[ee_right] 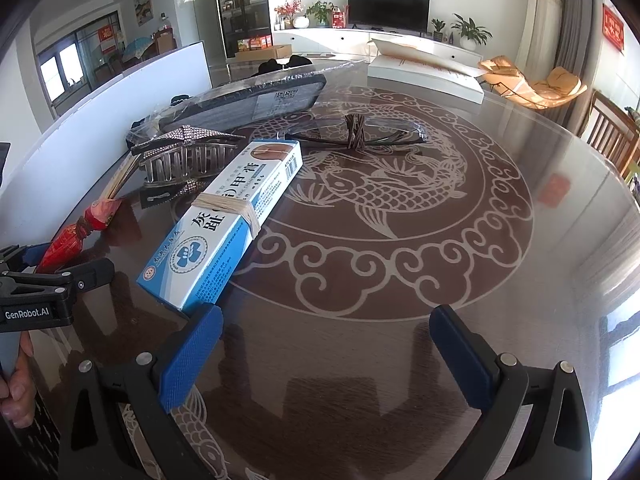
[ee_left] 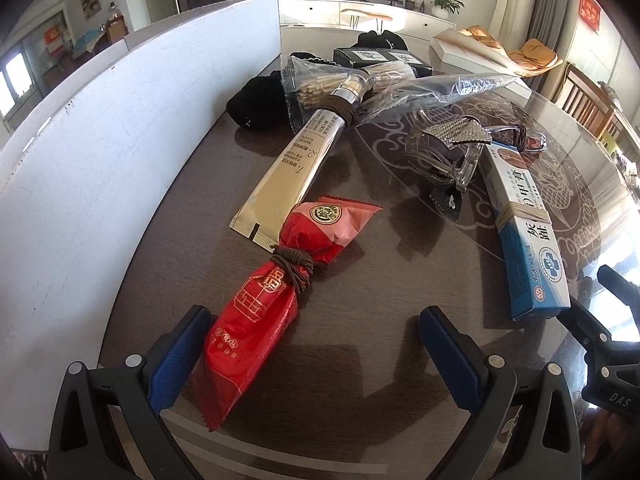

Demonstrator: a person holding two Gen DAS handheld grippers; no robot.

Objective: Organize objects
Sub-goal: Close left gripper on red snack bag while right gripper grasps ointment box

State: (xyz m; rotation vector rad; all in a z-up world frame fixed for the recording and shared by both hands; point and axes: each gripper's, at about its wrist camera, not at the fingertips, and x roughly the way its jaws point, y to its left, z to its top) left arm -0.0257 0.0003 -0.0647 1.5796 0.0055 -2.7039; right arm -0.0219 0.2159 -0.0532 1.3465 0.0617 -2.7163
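Both tongs, left (ee_left: 308, 344) and right (ee_right: 326, 344), gape empty; the red snack packet (ee_left: 248, 320) at lower left could slide on the glossy desk (ee_left: 400, 280) when pinched.

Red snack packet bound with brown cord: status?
Left gripper open, straddling red foil snack packet. Right gripper open, empty. Blue-and-white cardboard box beside its left finger.
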